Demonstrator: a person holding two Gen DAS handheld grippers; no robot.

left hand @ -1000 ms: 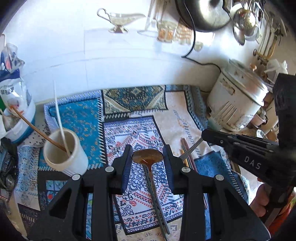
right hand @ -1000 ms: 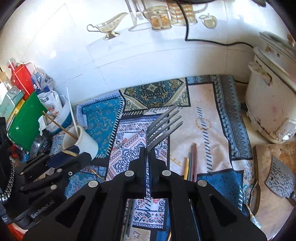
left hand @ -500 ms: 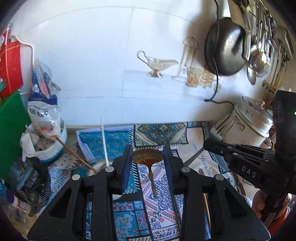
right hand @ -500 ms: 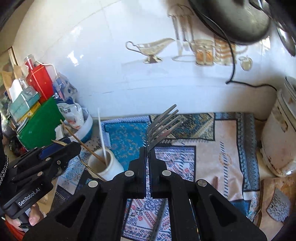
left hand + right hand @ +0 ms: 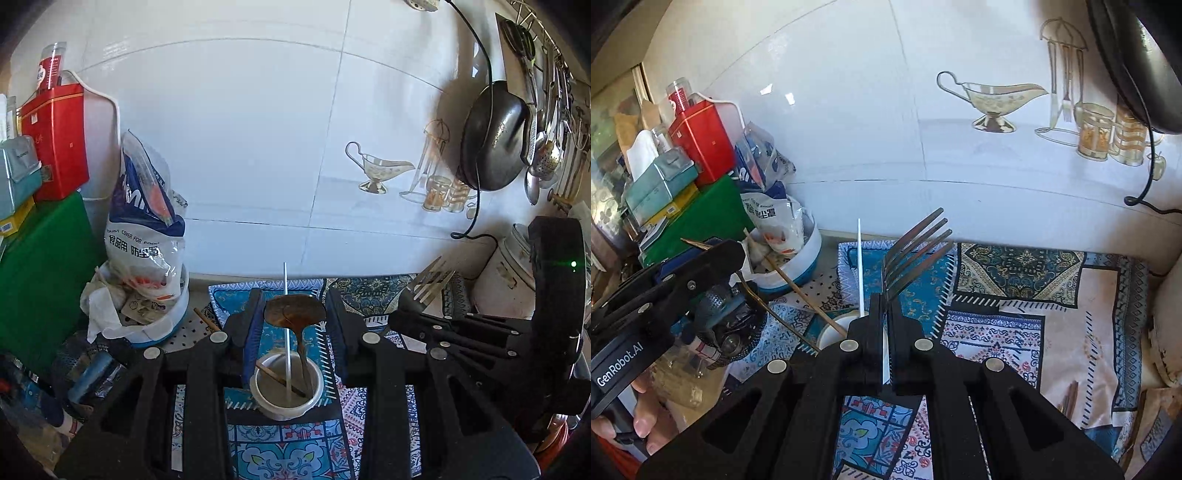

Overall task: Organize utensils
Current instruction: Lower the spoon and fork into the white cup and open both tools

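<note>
The spoon (image 5: 295,314) stands nearly upright, bowl up, handle tip inside the white cup (image 5: 285,387) on the patterned cloth (image 5: 295,454) near the worktop's back edge. The left gripper (image 5: 295,317) clamps the bowl directly above the cup. The right gripper (image 5: 884,314), alongside, clamps a fork (image 5: 916,251), tines up.

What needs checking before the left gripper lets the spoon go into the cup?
1. Spoon held between the left gripper fingers: ok.
2. Spoon handle tip inside the white cup: ok.
3. Cup upright on the patterned mat: ok.
4. Room in the cup beside the white stick and wooden chopstick: ok.
5. Fork clamped in the right gripper: ok.
6. Right gripper apart from the cup: cannot tell.
</note>
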